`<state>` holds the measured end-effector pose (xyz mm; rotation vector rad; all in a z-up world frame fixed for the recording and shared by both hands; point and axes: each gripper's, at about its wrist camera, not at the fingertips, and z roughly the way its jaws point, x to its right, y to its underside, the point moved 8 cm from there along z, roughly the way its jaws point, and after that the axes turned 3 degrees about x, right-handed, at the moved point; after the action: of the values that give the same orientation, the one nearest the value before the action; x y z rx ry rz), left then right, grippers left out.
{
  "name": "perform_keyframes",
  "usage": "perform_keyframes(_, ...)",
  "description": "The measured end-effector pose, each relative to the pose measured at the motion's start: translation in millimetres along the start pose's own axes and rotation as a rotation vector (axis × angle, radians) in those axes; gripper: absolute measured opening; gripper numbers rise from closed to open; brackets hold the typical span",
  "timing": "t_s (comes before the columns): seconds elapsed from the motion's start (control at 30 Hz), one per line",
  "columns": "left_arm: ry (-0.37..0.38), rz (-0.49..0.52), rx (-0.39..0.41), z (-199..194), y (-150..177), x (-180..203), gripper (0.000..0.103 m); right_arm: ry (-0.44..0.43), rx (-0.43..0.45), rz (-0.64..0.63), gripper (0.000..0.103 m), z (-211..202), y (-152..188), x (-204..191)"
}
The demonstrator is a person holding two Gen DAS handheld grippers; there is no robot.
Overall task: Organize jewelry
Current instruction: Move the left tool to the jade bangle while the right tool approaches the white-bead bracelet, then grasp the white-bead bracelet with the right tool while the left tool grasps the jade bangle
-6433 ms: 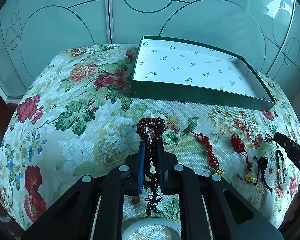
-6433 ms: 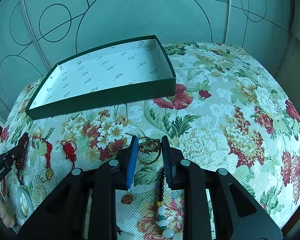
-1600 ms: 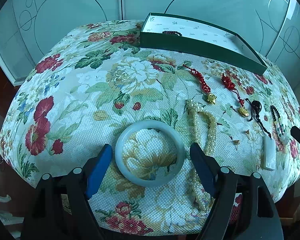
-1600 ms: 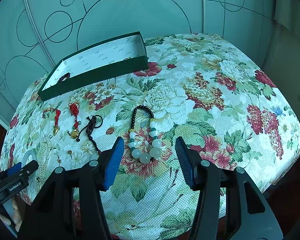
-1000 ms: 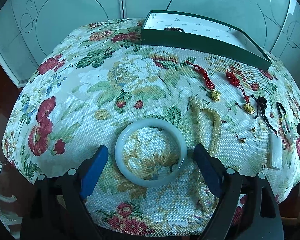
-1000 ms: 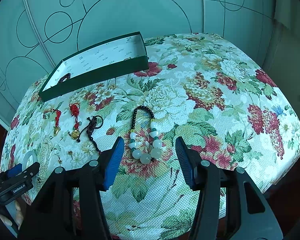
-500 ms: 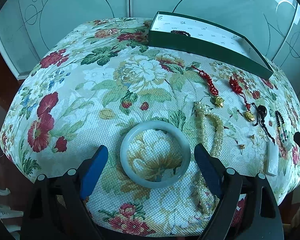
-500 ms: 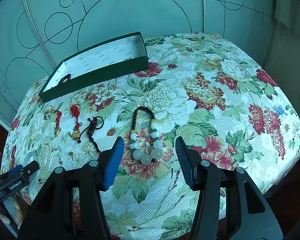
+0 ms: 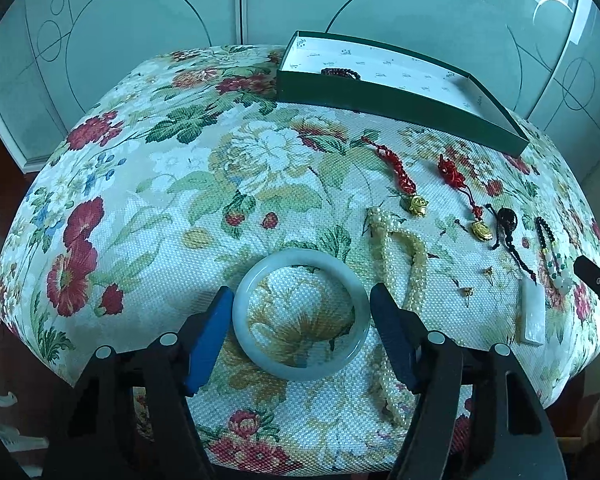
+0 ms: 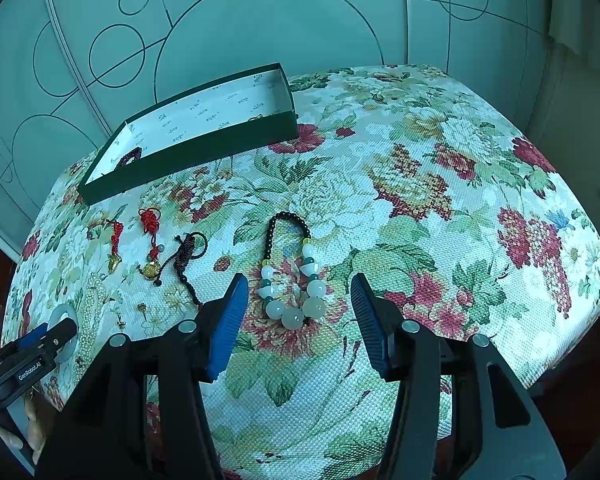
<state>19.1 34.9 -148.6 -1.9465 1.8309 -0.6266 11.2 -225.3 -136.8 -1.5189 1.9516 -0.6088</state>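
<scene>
In the green box (image 9: 400, 98) at the far side of the flowered cloth (image 9: 160, 184), the near wall hides all but a strip of the dark bead bracelet (image 9: 340, 73); the right wrist view shows that bracelet at the box's left end, also partly cut off. The left gripper (image 9: 300, 320) is spread wide with the pale bangle (image 9: 300, 314) lying flat between its blue pads, each pad just beside the rim; whether they touch it is hard to tell. Beside the bangle on its right the pearl strand (image 9: 400, 272) runs lengthwise away from the camera, its near end tucked behind a finger. Only the left wrist view shows the white bar pendant (image 9: 532, 312) and two tiny gold studs (image 9: 466, 290). The right gripper (image 10: 296, 316) is also wide apart, straddling the bead necklace (image 10: 288, 264), whose long axis points away toward the box, big white beads nearest, black beads farthest. Left of it lie a dark cord (image 10: 186, 254) and two red knotted charms (image 10: 150, 224).
</scene>
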Motion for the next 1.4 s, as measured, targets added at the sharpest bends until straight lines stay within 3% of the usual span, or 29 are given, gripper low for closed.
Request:
perform_keyframes(0.33,-0.039,0.026,0.065,-5.9,-21.4,-6.5,0.069,0.015,-0.002,0.019,0.053,1.5,-1.5,10.2)
perform_keyframes(0.83,-0.057,0.0,0.066,6.3,-37.7,-23.3,0.069,0.054,-0.035,-0.002,0.051,17.4,-1.5,10.5)
perform_keyframes(0.9,-0.056,0.0,0.063,7.6,-37.8,-23.1,0.069,0.063,-0.045,-0.004,0.039,21.4,-1.5,11.1)
perform_keyframes(1.07,-0.06,0.001,0.059,10.2,-37.6,-23.6,0.069,0.082,-0.061,-0.034,0.033,28.5,3.0,7.7)
perform_keyframes(1.2,-0.061,-0.001,0.056,11.6,-37.1,-24.2,0.069,0.115,-0.053,-0.073,0.017,28.6,4.8,5.7)
perform_keyframes(1.4,-0.063,-0.004,0.056,12.0,-36.9,-25.0,0.069,0.124,-0.039,-0.091,0.012,27.6,4.7,5.5)
